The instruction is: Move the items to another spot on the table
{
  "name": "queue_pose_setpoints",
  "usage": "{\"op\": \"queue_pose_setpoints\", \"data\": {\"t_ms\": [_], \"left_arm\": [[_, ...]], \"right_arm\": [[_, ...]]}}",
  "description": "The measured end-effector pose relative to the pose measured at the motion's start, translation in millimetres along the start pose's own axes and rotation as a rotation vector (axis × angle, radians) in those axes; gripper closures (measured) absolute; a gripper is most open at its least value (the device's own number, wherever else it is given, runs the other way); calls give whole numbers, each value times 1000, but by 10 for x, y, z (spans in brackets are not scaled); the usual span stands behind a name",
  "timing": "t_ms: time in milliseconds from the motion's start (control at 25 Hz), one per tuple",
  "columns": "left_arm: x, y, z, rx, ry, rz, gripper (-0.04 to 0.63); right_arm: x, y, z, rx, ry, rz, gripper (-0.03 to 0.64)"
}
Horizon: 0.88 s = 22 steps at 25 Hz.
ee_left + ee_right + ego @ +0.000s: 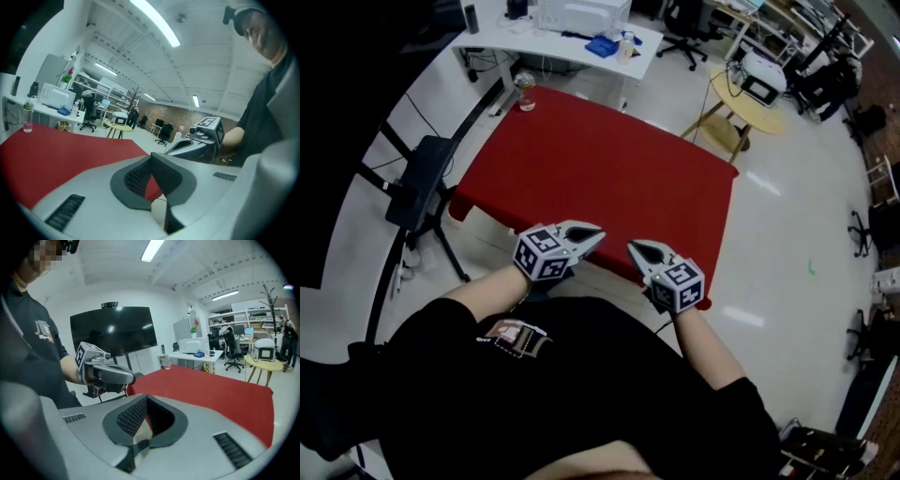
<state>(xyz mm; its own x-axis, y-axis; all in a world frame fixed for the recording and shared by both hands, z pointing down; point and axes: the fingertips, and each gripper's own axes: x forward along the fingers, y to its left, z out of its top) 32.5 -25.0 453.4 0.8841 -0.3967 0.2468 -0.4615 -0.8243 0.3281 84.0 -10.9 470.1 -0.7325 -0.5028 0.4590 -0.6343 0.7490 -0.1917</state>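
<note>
The red table carries one item, a clear bottle at its far left corner, also seen as the bottle in the left gripper view and the bottle in the right gripper view. My left gripper hovers over the table's near edge, shut, with nothing between its jaws. Beside it my right gripper is also shut and empty. Both tips point toward each other, a small gap apart. Each gripper view shows closed jaws: left gripper, right gripper.
A white desk with a printer and a blue box stands behind the table. At the back right is a round wooden table. A black screen stand sits close to the table's left side. Office chairs line the far wall.
</note>
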Motion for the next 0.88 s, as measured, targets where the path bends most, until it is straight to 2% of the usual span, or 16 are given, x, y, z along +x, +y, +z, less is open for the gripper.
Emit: {"op": "queue_pose_setpoints", "data": {"t_ms": [120,280,400,520,680,760,880], "left_arm": [[-64,-535,167,-4,-22,-49,595],[-281,-880,377,42,-24,-84,595],[-474,-844,465,77,-31,-83,595],[-653,-681,486,72,-40,-69,595],[-805,-591,640,47,-81,-103,595],[-849,-565,703,10,-101,-133,595],[-834,-546,609,-33,-74,-166,595]], "right_arm": [[-511,276,-11,9,-38,-8,614],[-838,596,55,42,-125,-40,614],[-946,667,233,32,-211,-122,614],[-924,623,357,41,-337,-164,614],[-717,739,486,48,-348,-110,615],[-621,789,522,43,-340,-77,615],[-564,808,559,62,-346,-69,617]]}}
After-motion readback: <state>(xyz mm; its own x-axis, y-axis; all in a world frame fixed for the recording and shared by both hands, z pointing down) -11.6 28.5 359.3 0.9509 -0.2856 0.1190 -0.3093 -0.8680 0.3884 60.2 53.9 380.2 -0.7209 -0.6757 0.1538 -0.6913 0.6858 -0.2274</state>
